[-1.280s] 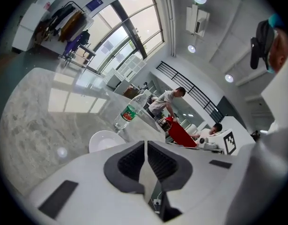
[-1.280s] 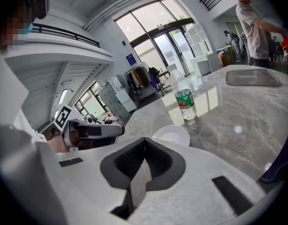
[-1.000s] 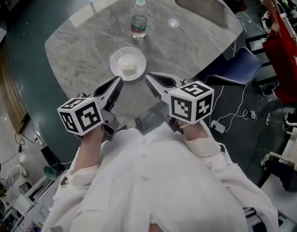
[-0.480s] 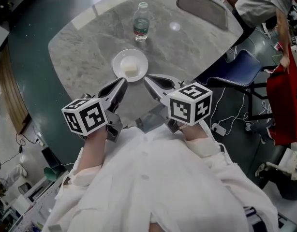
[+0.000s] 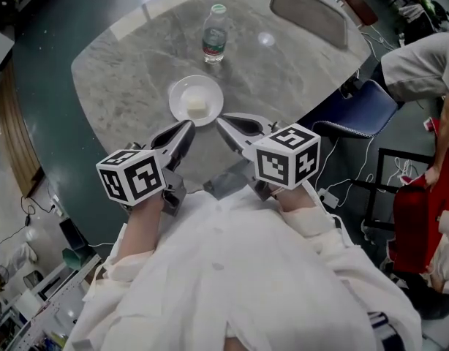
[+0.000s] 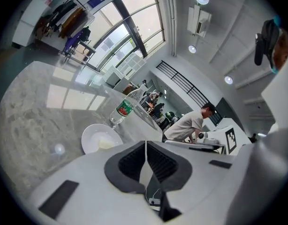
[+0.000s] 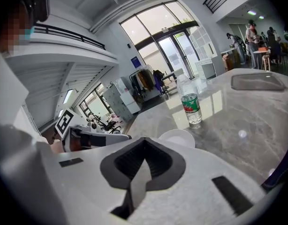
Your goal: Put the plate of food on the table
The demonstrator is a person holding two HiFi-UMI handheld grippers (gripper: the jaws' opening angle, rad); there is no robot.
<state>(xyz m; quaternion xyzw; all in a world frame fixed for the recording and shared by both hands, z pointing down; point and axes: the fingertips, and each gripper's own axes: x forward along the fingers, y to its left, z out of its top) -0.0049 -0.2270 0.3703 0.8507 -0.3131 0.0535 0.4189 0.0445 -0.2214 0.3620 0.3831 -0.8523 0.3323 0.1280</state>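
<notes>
A white plate (image 5: pixel 196 100) with a pale block of food (image 5: pixel 198 107) rests on the grey marble table (image 5: pixel 129 86). Both grippers hover just short of it, apart from the plate. My left gripper (image 5: pixel 186 127) is shut and empty at the plate's near left. My right gripper (image 5: pixel 221 121) is shut and empty at its near right. The left gripper view has the plate (image 6: pixel 101 138) beyond its closed jaws. In the right gripper view the plate (image 7: pixel 178 138) peeks over the closed jaws.
A water bottle (image 5: pixel 214 35) stands upright behind the plate. A dark oval mat (image 5: pixel 308 10) lies at the table's far right. A blue chair (image 5: pixel 360 105) stands off the table's right edge, with cables on the floor. A person (image 5: pixel 422 64) bends beside a red object (image 5: pixel 414 221).
Both grippers have barely shifted and stay closed. At the right, the person and the red object have moved down and to the right in the head view.
</notes>
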